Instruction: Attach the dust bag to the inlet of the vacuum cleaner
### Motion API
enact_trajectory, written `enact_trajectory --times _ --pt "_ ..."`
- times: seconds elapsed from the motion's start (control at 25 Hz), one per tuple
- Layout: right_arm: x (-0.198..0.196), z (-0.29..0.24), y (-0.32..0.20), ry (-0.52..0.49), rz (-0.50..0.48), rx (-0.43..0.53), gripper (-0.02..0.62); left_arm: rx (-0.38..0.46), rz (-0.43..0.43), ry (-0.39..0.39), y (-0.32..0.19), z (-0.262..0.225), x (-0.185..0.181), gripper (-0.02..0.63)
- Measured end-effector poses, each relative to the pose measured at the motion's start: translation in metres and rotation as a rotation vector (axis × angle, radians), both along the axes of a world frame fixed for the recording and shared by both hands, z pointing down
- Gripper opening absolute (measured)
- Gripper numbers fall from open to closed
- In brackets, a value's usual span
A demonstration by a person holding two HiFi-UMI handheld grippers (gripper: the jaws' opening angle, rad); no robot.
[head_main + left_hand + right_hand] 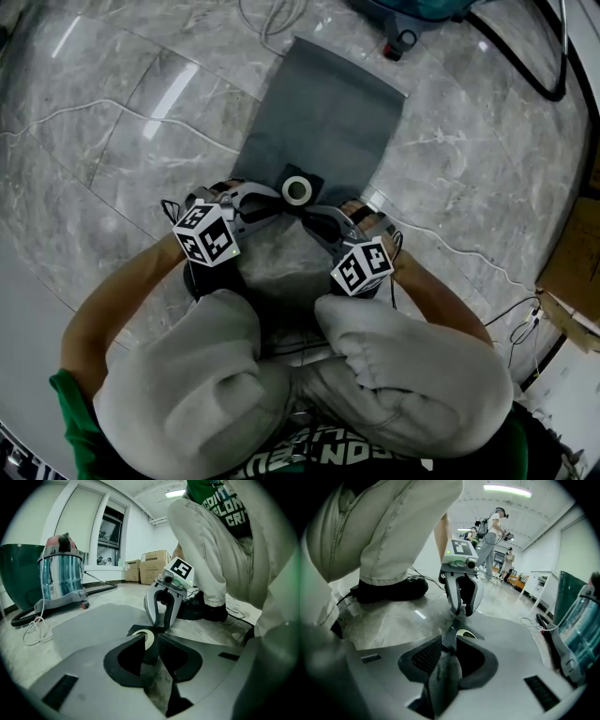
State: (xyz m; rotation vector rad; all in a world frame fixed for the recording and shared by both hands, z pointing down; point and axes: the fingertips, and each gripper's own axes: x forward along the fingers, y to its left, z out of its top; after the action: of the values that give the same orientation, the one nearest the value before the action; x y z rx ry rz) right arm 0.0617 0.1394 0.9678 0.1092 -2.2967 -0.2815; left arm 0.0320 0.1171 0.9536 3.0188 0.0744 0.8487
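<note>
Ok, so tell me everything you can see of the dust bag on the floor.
The dust bag is a flat grey rectangle that looks like soft fabric, lying spread out on the marble floor. At its near end sits a dark collar with a pale ring around the opening. The left gripper and right gripper pinch that near end from either side, by the collar. The vacuum cleaner stands beyond the far end, not touching it.
</note>
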Motion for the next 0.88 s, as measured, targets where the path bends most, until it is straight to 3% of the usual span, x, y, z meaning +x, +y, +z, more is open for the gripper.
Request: enact_trajectory --times 0.2,0.4,0.6,0.88 --pt "0.002 -0.026 -0.026 -0.077 0.082 0.059 0.101 0.023 0.02 -0.001 -0.016 -0.008 0.001 0.064" --pt "0.009 -0.05 -0.056 -0.142 0.185 0.065 0.1 0.038 -0.005 0.007 -0.041 -0.018 0.006 0.064" --pt "0.018 -0.061 -0.085 -0.161 0.226 0.085 0.1 0.04 -0.031 0.019 -0.063 -0.026 0.014 0.064" --pt "0.025 -0.058 -0.11 -0.173 0.29 0.015 0.083 0.043 -0.065 0.031 -0.087 -0.034 0.023 0.064"
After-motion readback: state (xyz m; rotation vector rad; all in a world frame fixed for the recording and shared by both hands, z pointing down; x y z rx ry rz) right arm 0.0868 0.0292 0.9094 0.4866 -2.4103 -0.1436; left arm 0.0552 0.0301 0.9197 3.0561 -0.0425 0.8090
